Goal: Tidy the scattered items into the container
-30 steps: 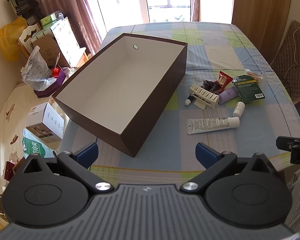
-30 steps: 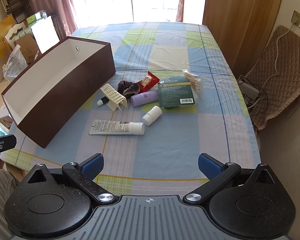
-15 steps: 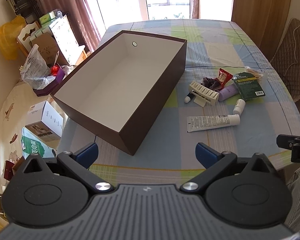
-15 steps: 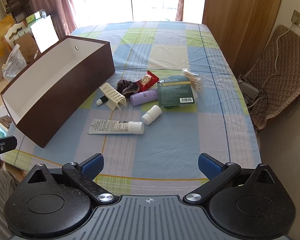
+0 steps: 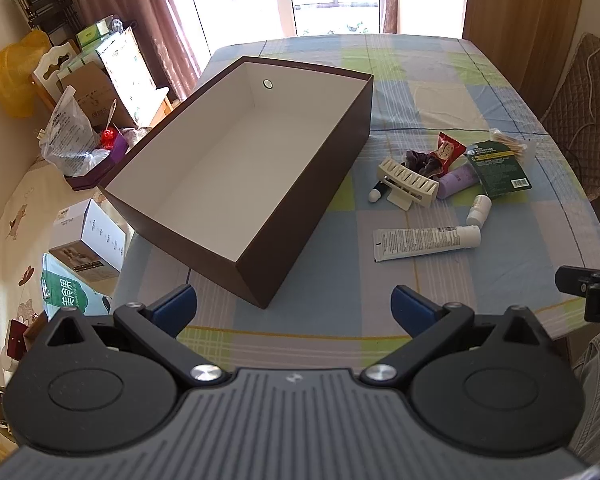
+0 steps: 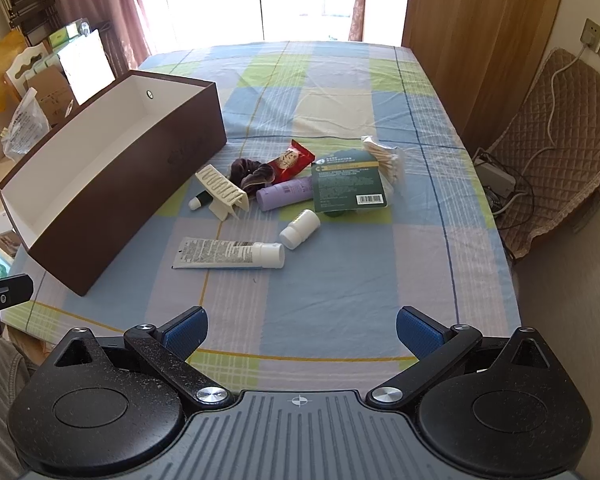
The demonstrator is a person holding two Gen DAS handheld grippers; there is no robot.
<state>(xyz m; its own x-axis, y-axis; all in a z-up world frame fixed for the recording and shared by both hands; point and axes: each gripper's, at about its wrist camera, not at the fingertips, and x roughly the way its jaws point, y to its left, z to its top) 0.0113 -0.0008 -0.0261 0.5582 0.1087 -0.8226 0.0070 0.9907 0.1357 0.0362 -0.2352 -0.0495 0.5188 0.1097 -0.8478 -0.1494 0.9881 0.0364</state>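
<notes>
Both fingers pairs, left [image 5: 294,300] and right [image 6: 302,326], gape wide, gripping nothing, above the bench's [image 6: 340,288] near edge. Scattered toiletries, among them a white tube [image 6: 228,254] and lilac bottle [image 6: 286,194], lie beside the brown, white-lined box [image 5: 236,160], which holds nothing.

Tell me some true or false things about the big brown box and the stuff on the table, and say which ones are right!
1. The brown box has nothing inside it. True.
2. The white tube stands upright. False: it lies flat on the tablecloth.
3. The left gripper holds the purple bottle. False: its jaws are open and hold nothing, and the bottle lies on the table.
4. The small white bottle lies beside the tube's cap end. True.
5. The right gripper is open. True.
6. The red snack packet is in the box. False: it lies outside, by the dark scrunchie.
</notes>
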